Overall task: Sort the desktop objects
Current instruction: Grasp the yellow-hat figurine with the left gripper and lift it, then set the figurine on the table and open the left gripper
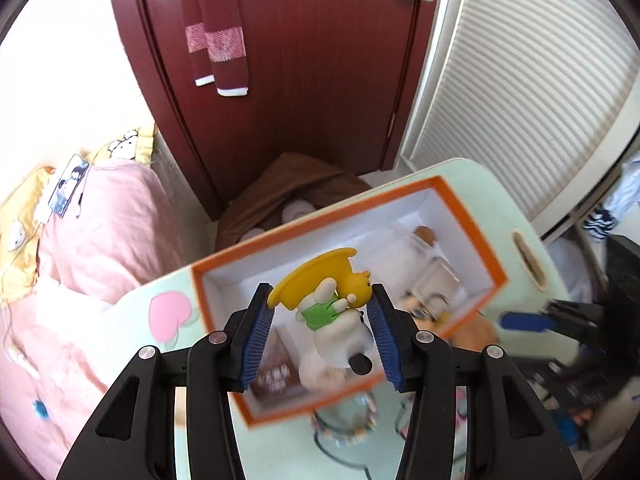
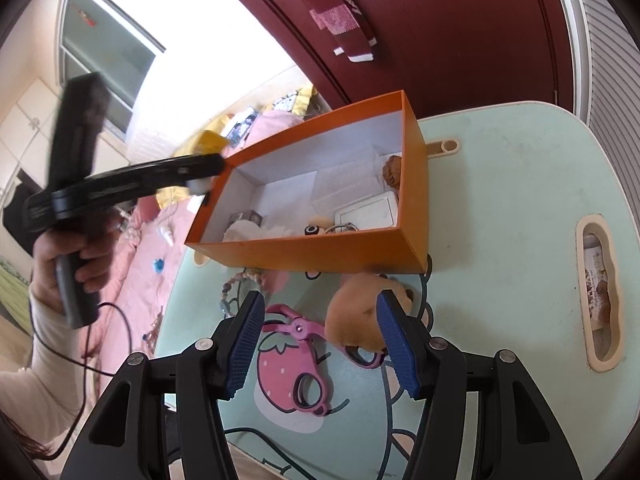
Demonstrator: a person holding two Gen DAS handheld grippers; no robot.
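- The mint-green table (image 2: 500, 208) has rounded corners and printed cartoons, among them a strawberry; a slot-shaped cut-out (image 2: 600, 292) runs near its right edge, and the bare green surface between that slot and the box is open.
- The orange box (image 2: 320, 246), white inside and without a lid, stands toward the table's far left, one corner reaching close to the table edge above the pink bedding (image 1: 100, 232).
- In the box lie a white square item (image 2: 366, 212), a brown lump (image 2: 392, 170) against the right wall, a metal ring (image 2: 340, 227), a small round black-and-white piece (image 2: 311, 230), and a brown carton (image 1: 276, 368); a cork-stoppered glass jar (image 1: 430, 256) shows blurred in the left wrist view.
- The left gripper (image 1: 320, 320) is held above the open box, its blue pads clamped on a dog figurine (image 1: 340, 332), white with a black nose and green shirt, hugging a yellow figure under a yellow brim.
- The right gripper (image 2: 322, 344) hovers low over the table with its fingers spread apart; a tan plush toy (image 2: 360, 316) lies just in front of the box, touching or just beside the right finger, I cannot tell which.
- A pink clip (image 2: 296, 326) lies between the fingers on the table.
- A bead string (image 2: 240, 284) lies near the box's front wall.
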